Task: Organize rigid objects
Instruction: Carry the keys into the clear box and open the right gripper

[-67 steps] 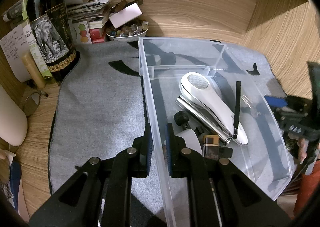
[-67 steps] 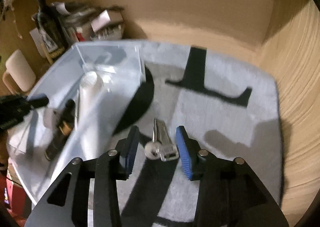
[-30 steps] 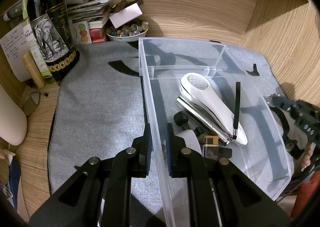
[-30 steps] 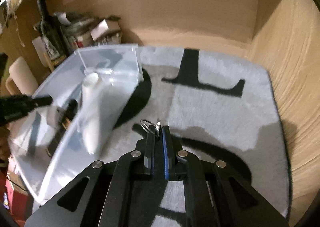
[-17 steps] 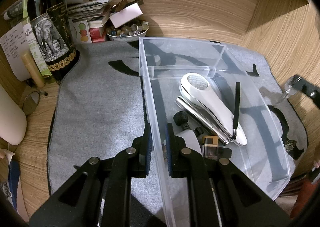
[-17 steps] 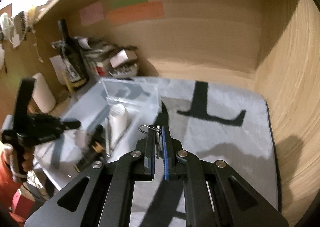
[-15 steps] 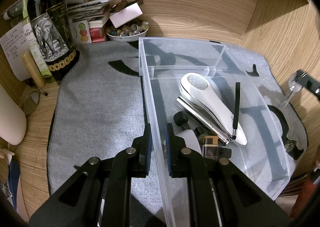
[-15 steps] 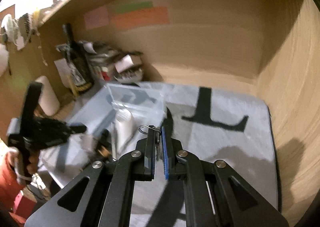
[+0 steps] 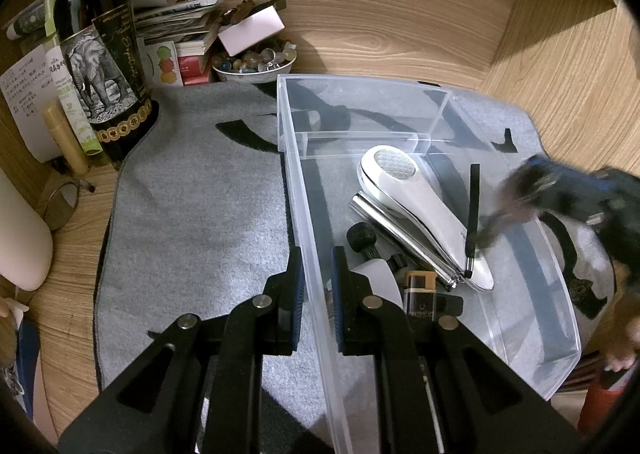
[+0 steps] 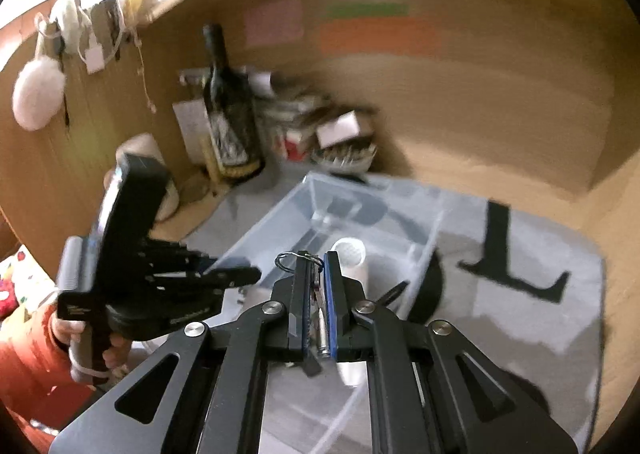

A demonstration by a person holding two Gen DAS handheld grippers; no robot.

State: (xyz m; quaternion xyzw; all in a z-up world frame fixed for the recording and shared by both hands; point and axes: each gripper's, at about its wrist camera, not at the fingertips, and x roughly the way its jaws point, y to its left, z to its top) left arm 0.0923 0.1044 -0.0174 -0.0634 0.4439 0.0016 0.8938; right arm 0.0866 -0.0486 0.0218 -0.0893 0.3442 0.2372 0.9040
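In the left wrist view, the left tool (image 9: pixel 317 286) is clamped on the near left wall of the clear bin (image 9: pixel 520 354), which sits on a grey mat (image 9: pixel 192 214) on the worktop and holds a white handled device (image 9: pixel 416 202). In the right wrist view, the right tool (image 10: pixel 316 286) is pinched narrow on a metal keyring piece (image 10: pixel 318 304), held above the bin's near end.

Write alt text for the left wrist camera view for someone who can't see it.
The left hand-held gripper is shut on the near wall of a clear plastic bin on a grey mat. Inside lie a white handheld device and a black stylus; a wine bottle stands far left.
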